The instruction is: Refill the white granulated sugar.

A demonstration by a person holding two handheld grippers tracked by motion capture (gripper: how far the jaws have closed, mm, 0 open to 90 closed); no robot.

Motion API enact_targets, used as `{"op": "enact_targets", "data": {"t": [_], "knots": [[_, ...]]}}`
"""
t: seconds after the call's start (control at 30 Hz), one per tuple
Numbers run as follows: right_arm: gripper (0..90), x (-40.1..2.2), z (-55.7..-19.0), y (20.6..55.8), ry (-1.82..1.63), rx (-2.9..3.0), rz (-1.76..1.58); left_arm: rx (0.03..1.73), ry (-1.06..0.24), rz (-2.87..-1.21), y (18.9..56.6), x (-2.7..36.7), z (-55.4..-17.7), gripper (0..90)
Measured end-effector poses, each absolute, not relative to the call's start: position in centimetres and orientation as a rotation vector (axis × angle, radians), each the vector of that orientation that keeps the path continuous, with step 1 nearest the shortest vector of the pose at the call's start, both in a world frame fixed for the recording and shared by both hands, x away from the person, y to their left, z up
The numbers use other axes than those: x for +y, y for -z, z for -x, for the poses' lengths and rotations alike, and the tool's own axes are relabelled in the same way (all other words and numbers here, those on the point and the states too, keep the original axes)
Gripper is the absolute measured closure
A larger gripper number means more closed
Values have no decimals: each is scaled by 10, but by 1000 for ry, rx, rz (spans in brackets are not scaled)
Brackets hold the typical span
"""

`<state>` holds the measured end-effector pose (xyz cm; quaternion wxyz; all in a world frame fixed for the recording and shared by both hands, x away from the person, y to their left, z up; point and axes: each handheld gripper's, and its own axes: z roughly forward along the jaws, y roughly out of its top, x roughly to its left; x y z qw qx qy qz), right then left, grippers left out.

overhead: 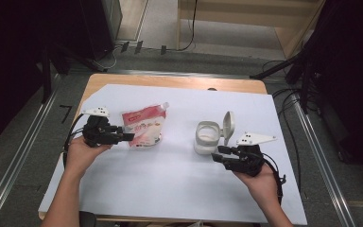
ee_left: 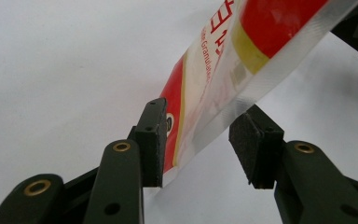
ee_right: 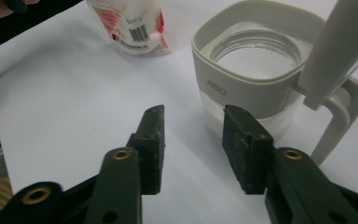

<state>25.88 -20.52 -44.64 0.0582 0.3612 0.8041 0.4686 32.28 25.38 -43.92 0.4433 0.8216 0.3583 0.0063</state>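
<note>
A red and white pouch with a small spout stands on the white sheet at the left. My left gripper reaches it from the left, and its jaws stand apart around the pouch's clear sealed edge. The left pad lies against the pouch and the right pad sits just off the seam, so nothing is pinched. To the right stands a grey-white jar with its hinged lid flipped up. My right gripper is open just in front of the jar, with nothing between its jaws.
The white sheet covers a wooden table. The pouch also appears far off in the right gripper view. Dark stands, cables and floor rails surround the table.
</note>
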Motion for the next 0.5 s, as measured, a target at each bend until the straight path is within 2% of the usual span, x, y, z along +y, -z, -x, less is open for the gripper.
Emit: {"op": "enact_targets", "data": {"t": [0.3,0.5], "knots": [[694,-212,-260,441,-1429,2432,-1132,884,-34,-2027,436,258,-321,540],[800,-218,-261,439,-1418,2433,-1154,904,-49,-2033,436,262,-320,486]]}}
